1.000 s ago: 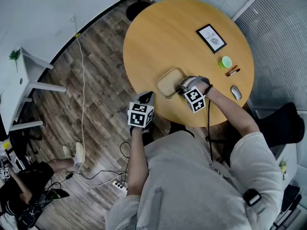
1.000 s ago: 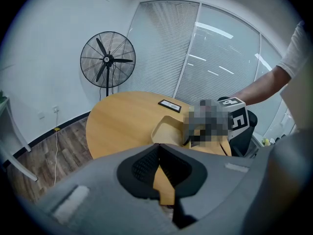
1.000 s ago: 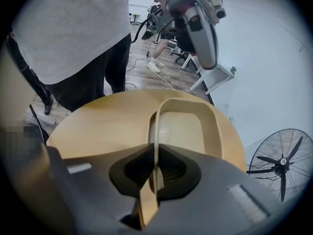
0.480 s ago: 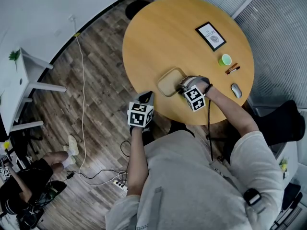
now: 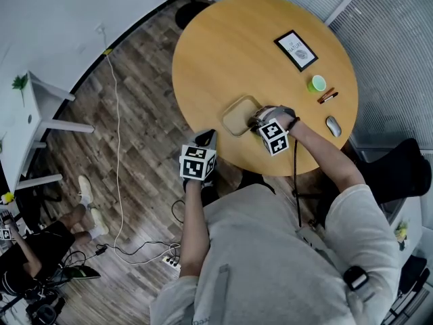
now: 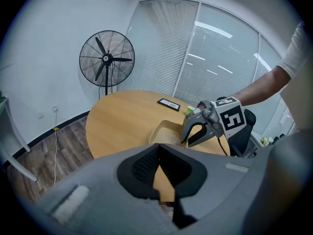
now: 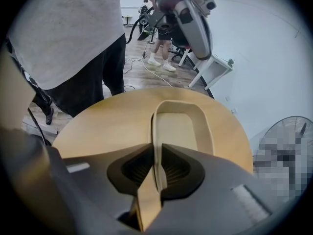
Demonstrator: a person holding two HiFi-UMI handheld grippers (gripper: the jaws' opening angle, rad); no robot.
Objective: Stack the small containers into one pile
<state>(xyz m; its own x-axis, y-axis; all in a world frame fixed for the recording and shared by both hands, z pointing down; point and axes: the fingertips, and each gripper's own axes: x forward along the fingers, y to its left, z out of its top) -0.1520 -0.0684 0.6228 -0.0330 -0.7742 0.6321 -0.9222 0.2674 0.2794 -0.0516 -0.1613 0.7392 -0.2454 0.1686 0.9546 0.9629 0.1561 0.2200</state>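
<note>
Your beige container (image 7: 178,126), a smooth, shallow rounded rectangle with a thin raised rim, lies on the round wood-grain table (image 5: 230,46) near your edge. Whether more than 1 is nested there, I cannot tell. Your right hand-held gripper (image 7: 155,153) is opening, with that rim between its ribbed pads. Your left hand-held gripper (image 6: 159,153) is pressed together beyond the table edge.
</note>
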